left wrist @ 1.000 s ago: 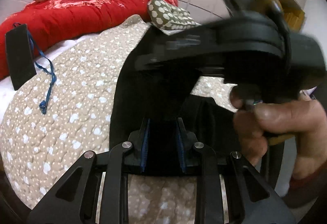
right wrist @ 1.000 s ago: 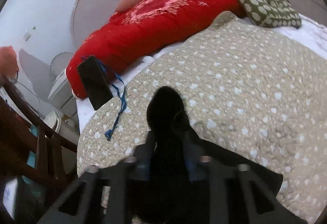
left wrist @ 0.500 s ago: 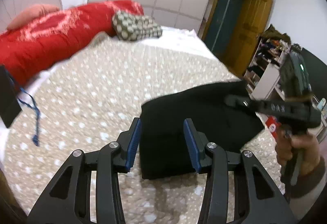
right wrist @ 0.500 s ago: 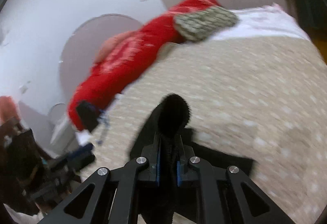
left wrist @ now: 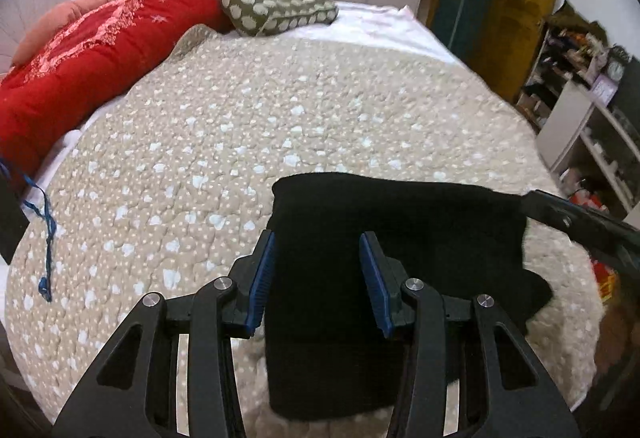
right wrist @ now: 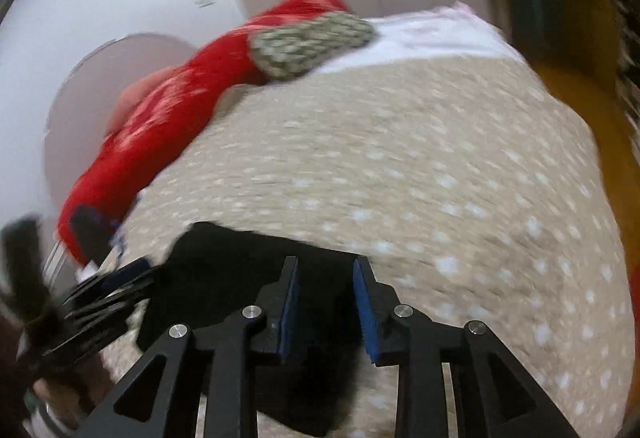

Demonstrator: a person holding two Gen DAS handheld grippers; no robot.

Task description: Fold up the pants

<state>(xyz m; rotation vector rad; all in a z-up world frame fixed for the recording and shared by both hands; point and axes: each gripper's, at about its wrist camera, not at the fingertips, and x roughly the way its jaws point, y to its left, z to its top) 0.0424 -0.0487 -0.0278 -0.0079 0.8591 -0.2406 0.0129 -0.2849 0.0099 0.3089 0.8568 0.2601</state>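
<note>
The black pants [left wrist: 400,238] lie folded in a flat dark block on the beige dotted quilt [left wrist: 280,110] near the bed's front edge. My left gripper [left wrist: 318,280] is open, its blue pads apart just above the near left part of the pants, holding nothing. My right gripper [right wrist: 326,304] is open over the pants [right wrist: 224,270] in the blurred right wrist view. The right gripper's black tip shows at the pants' right edge in the left wrist view [left wrist: 576,218]. The left gripper shows at the left in the right wrist view [right wrist: 108,290].
A red duvet [left wrist: 92,50] and a green dotted pillow [left wrist: 276,6] lie along the far side of the bed. A black tag with a blue cord [left wrist: 44,238] lies at the left edge. Shelves [left wrist: 588,118] and a yellow door [left wrist: 516,18] stand to the right.
Both grippers held the pants up a second ago. The left let go first, then the right opened, and the pants now lie flat on the quilt.
</note>
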